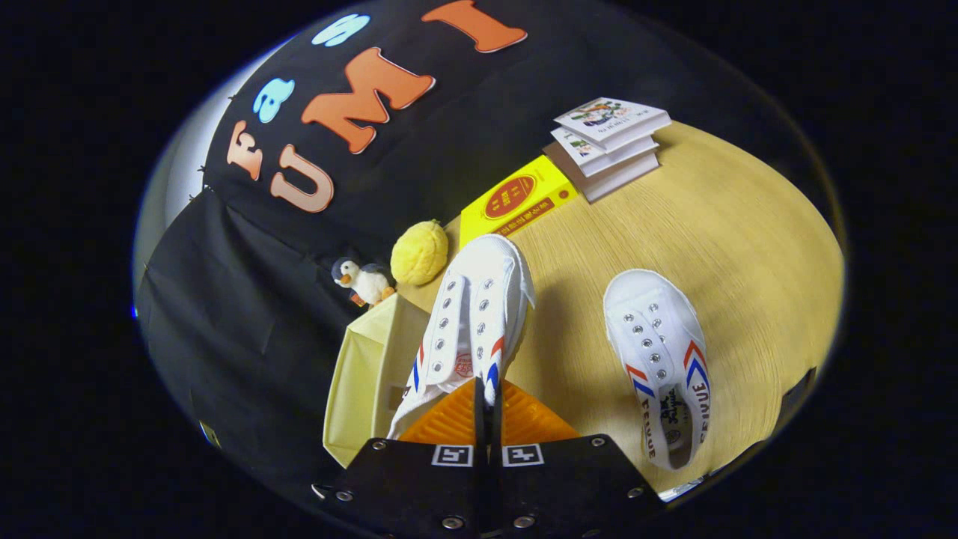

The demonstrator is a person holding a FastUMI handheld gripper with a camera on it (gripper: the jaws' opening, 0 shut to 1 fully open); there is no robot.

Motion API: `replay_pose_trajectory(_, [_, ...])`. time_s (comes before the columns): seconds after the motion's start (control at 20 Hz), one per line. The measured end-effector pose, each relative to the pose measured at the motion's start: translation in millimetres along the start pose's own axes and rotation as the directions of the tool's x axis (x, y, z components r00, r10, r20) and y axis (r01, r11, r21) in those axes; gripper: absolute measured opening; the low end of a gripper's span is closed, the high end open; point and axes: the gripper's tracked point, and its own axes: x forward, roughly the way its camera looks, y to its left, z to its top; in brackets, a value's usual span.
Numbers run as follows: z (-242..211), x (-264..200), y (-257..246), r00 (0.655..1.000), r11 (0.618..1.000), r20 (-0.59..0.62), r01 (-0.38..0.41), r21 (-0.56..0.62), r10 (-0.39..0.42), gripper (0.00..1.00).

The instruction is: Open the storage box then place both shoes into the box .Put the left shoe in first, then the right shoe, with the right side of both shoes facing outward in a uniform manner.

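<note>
Tongs: the tongs (486, 404) have their two fingers pressed close together, pinching the heel end of a white shoe between them.
Held shoe: the held shoe (468, 322) is white canvas with red and blue chevron stripes on both sides and rows of metal eyelets; it stretches straight ahead of the fingers, toe pointing away, lifted off the counter.
Second shoe: the second shoe (662, 359) is a matching white one, lying flat on the counter to the right of the fingers and apart from the held shoe, its toe pointing away and its opening facing up.
Storage box: the storage box (367, 374) is pale yellow and sits just left of the fingers, partly beneath the held shoe; its top is open and the inner walls show.
Counter: the counter (733, 247) is a light wood-grain surface that carries the second shoe and the things beyond.
Beyond the shoe: a yellow book (516, 202) lies flat just past the toe of the held shoe, with a stack of white books (610, 142) further off to its right.
Left of the toe: a round yellow plush (419, 253) sits near the toe, and a small penguin toy (364, 281) stands beside it, close to the box's far corner.
</note>
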Motion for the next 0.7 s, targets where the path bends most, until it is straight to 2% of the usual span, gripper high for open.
replay_pose_trajectory(0.3, [20.5,-30.8,90.1,0.995,0.996,0.069,-0.063,-0.064,0.067,0.0])
replay_pose_trajectory(0.55, [-16.8,-6.8,155.4,0.992,0.99,0.016,-0.127,-0.058,0.128,0.0])
replay_pose_trajectory(0.7, [-52.2,18.3,174.6,0.992,0.991,-0.045,-0.121,-0.06,0.119,0.0])
